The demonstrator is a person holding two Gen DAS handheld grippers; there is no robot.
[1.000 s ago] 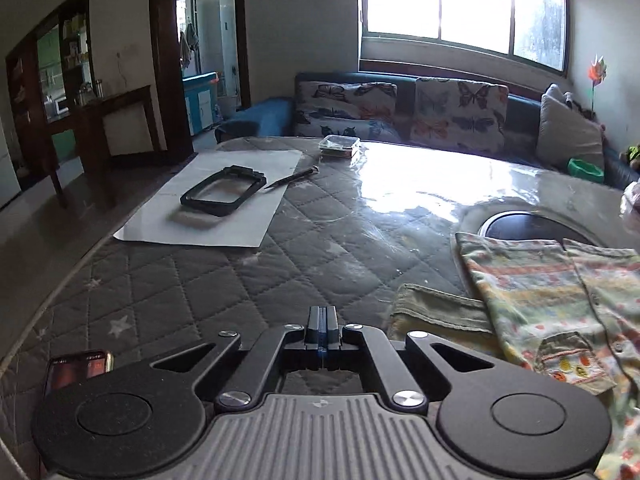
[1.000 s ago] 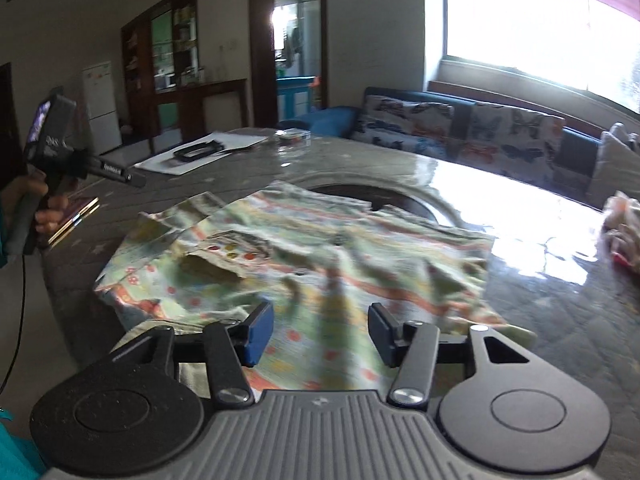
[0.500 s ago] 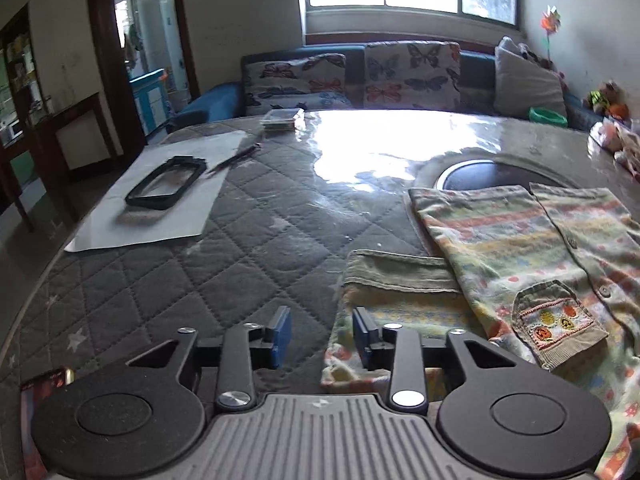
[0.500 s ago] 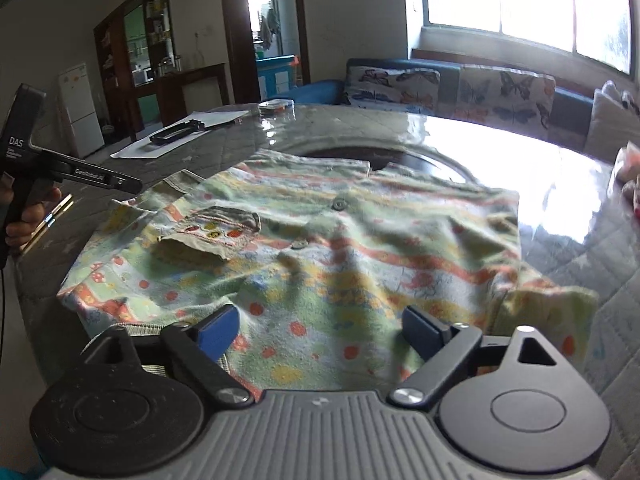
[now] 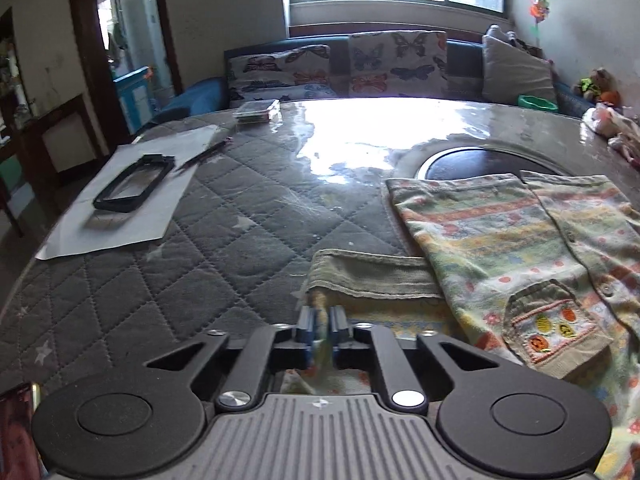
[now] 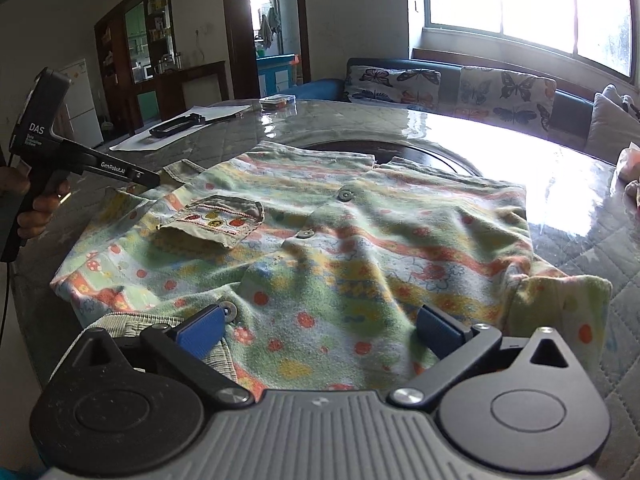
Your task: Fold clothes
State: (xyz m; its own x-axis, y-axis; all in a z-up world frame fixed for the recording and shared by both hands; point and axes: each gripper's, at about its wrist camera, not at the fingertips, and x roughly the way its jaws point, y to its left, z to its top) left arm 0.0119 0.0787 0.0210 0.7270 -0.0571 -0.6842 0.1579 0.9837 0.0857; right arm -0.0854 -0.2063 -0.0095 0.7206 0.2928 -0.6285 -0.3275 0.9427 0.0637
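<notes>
The patterned shirt [image 6: 340,240] is spread flat on the quilted bench [image 5: 200,248]. Its sleeve edge is pinched by the left tool [image 5: 321,326], while the right tool [image 6: 320,326] is held wide apart over the hem.

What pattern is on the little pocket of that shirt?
Olive pocket with a row of embroidered fruits; clearest in the right wrist view.
</notes>
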